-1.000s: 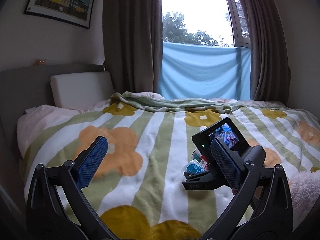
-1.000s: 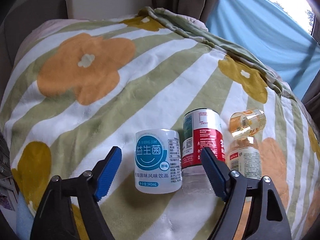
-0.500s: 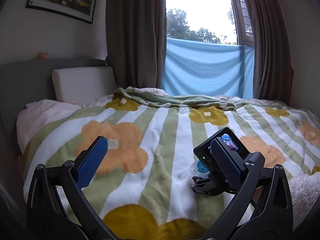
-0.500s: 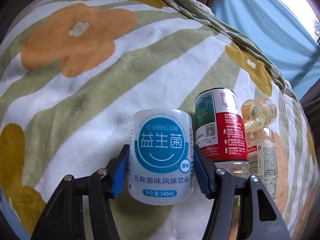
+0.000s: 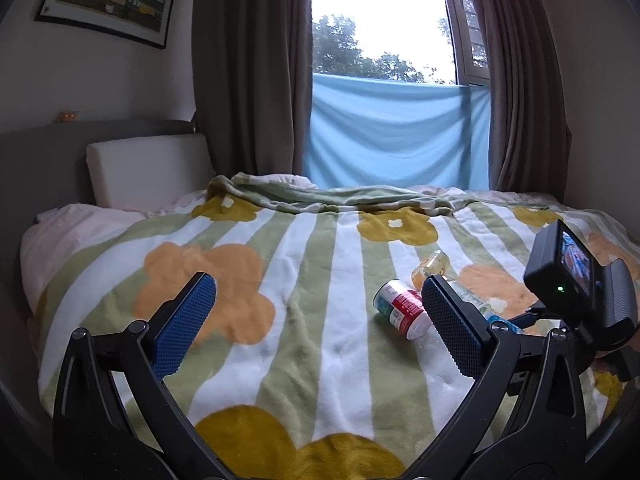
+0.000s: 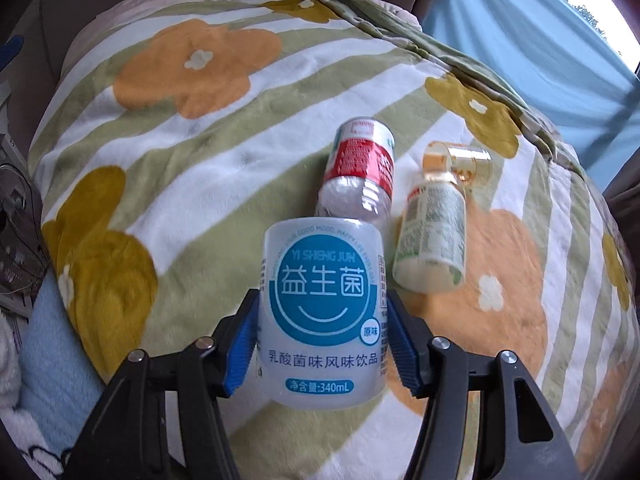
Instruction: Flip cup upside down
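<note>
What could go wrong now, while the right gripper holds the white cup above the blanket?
The right gripper pinches the smooth white cup only at its sides, so it may slip during the turn. The red-label bottle and the green-label bottle lie close beneath and could be knocked. The soft blanket may tip an inverted cup.

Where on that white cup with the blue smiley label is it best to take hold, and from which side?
Around its middle, pads on opposite sides of the round wall, coming in level from the side. The white cup is a straight, smooth cylinder, so its wall gives two even faces and leaves both ends free for turning it over. The right gripper is shut on it this way, at the label.
</note>
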`<state>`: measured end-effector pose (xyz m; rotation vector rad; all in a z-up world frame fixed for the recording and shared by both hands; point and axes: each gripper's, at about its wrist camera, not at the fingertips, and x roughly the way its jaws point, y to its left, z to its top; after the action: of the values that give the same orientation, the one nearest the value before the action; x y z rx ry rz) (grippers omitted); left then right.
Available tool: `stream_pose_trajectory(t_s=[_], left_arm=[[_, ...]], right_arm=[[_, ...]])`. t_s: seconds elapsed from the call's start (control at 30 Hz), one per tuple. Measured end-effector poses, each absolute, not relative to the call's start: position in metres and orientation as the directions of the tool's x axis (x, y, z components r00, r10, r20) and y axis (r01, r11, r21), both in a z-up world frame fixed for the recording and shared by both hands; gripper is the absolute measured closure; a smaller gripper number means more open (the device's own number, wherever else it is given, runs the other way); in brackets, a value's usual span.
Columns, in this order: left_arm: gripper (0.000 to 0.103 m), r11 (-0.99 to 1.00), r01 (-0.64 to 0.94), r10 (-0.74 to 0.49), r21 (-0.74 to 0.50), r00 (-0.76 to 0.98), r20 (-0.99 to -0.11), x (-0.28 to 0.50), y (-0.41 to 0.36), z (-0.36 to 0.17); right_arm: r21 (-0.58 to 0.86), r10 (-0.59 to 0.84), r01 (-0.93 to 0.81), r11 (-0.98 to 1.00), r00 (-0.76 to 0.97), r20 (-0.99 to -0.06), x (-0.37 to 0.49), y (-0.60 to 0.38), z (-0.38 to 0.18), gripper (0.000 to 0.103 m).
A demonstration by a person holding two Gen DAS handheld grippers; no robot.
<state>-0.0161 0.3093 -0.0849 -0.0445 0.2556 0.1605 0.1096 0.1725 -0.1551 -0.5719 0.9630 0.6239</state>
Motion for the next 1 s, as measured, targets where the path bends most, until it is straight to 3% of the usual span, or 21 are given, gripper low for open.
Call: stream_pose_trajectory(t_s=[0.4, 0.7, 0.77, 0.8, 1.0], left_arm=[[0.000, 0.999, -0.041, 0.041, 0.009, 0.944, -0.328, -0.009, 0.271, -0.100], [0.000, 0.997, -0.010, 0.038, 0.075, 0.923, -0.383, 0.001, 0.249, -0.108], [0.000, 0.995, 0.028, 0.014, 0.100, 0.919, -0.395, 0.006, 0.246, -0.108], [0.000, 0.992, 0.042, 0.008, 0.117, 0.916, -0.401, 0.008, 0.244, -0.108], [0.000, 0.957, 0.184, -0.069, 0.226, 0.896, -0.439, 0.025, 0.227, -0.101]], right_arm=[[-0.117, 0.160, -0.689, 0.715, 0.325, -0.932, 0.095, 0.090, -0.208, 0.047], [-0.054, 0.227, -0.679, 0.732, 0.318, -0.921, 0.093, 0.079, -0.206, 0.046], [-0.021, 0.272, -0.680, 0.732, 0.320, -0.907, 0.089, 0.073, -0.201, 0.025], [-0.011, 0.299, -0.686, 0.727, 0.331, -0.895, 0.086, 0.070, -0.197, 0.000], [0.008, 0.413, -0.686, 0.727, 0.427, -0.805, 0.060, 0.040, -0.164, 0.000]])
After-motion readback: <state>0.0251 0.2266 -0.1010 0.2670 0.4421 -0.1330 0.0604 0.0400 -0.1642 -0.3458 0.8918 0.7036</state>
